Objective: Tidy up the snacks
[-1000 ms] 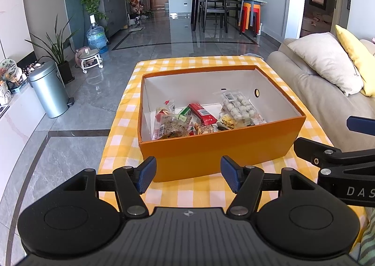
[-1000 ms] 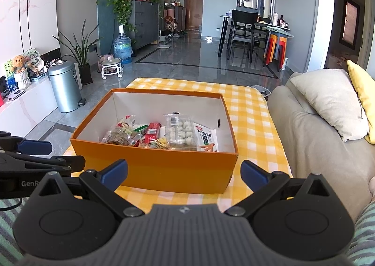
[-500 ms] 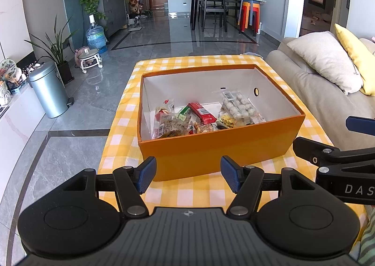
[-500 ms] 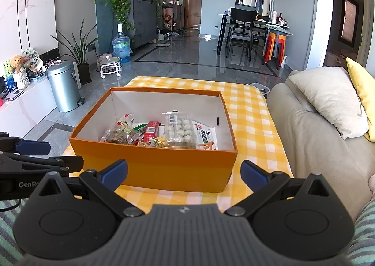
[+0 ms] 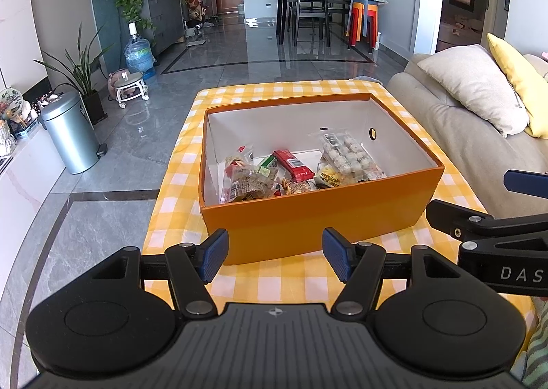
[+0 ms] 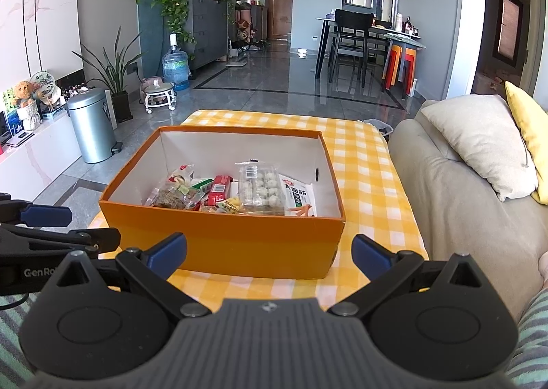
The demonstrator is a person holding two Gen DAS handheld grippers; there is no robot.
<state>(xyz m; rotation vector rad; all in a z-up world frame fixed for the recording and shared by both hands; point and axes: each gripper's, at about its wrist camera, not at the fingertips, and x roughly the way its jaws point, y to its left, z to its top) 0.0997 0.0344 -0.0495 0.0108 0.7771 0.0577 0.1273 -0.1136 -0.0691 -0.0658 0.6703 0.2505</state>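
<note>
Left view: the orange box (image 5: 318, 217) sits just ahead of my left gripper (image 5: 275, 258), long side across, snacks (image 5: 294, 169) inside; jaws wide apart, holding nothing. Right view: my right gripper (image 6: 269, 257) gapes empty before the box (image 6: 222, 238).

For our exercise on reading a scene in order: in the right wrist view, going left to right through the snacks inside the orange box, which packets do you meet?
Clear bag of brown snacks → red packet → clear tray of pale round pieces → white packet with green lettering.
</note>
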